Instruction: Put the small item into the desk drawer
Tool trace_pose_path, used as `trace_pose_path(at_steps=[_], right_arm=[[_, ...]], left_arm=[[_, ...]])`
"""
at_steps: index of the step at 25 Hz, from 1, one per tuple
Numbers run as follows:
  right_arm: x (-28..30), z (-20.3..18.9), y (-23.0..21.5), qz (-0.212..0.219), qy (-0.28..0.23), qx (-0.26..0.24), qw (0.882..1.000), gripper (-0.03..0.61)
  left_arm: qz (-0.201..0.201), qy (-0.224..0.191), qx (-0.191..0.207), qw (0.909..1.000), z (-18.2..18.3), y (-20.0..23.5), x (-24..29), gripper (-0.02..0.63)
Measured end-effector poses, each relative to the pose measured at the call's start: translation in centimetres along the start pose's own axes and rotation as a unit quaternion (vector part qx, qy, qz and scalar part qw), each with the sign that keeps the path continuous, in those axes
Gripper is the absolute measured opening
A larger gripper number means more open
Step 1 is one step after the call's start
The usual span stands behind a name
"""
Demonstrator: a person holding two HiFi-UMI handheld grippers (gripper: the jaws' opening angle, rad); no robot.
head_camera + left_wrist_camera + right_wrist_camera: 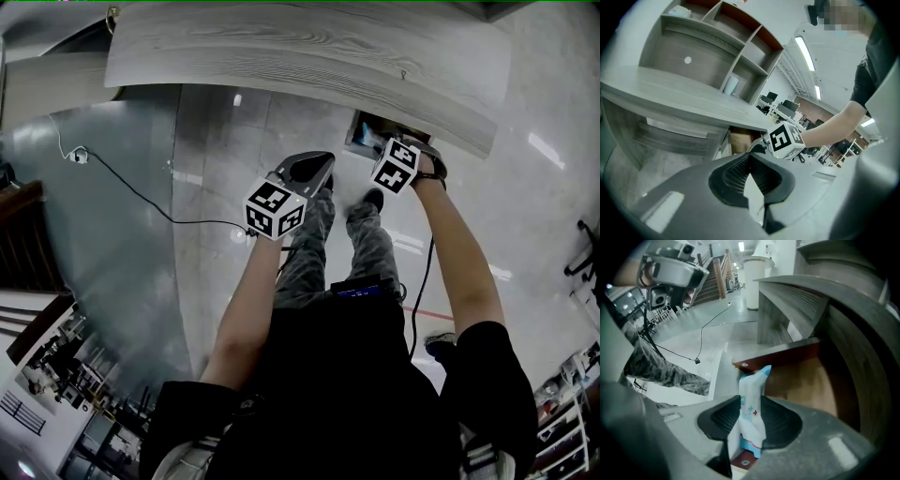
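My right gripper (751,416) is shut on a small white and blue packet (752,401) that stands upright between its pads. It hangs over the front edge of the open desk drawer (806,380), whose brown wooden bottom shows bare. In the head view the right gripper (398,164) is at the drawer opening (367,133) under the grey desk top (309,56). My left gripper (309,172) hangs in front of the desk, apart from the drawer. In the left gripper view its jaws (752,176) are closed together with nothing between them.
A black cable (141,195) runs across the glossy floor at the left. The person's legs and shoes (373,199) stand just before the desk. Shelves (740,47) rise above the desk top. A staircase (19,244) is at the far left.
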State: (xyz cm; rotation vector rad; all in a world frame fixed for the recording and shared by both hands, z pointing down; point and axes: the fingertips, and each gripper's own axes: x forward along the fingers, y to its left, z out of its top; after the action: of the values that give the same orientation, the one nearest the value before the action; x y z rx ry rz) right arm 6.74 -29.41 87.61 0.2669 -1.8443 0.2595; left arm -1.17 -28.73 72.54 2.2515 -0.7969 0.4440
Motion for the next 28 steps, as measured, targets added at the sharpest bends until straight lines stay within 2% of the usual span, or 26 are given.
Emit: trace_pose_path(at_steps=[11,19,28], right_arm=[[-0.1,-0.4,0.0,-0.009,-0.001,0.000,1.000,0.135],[-2.6,-0.3,0.1,-0.031,-0.015,0.014,0.999,0.130],[-7.6,-0.2,0.6,-0.066,-0.044,0.054,0.995,0.028]], left_arm=[[0.002,0.002,0.002,1.0000,-0.4,-0.2,-0.6,0.002],[-0.001,0.001,0.010,0.9999,-0.1,-1.2,-1.4,0.002],[-0.014,0.002,0.030,0.9995,1.1,-3.6,-2.3,0.002]])
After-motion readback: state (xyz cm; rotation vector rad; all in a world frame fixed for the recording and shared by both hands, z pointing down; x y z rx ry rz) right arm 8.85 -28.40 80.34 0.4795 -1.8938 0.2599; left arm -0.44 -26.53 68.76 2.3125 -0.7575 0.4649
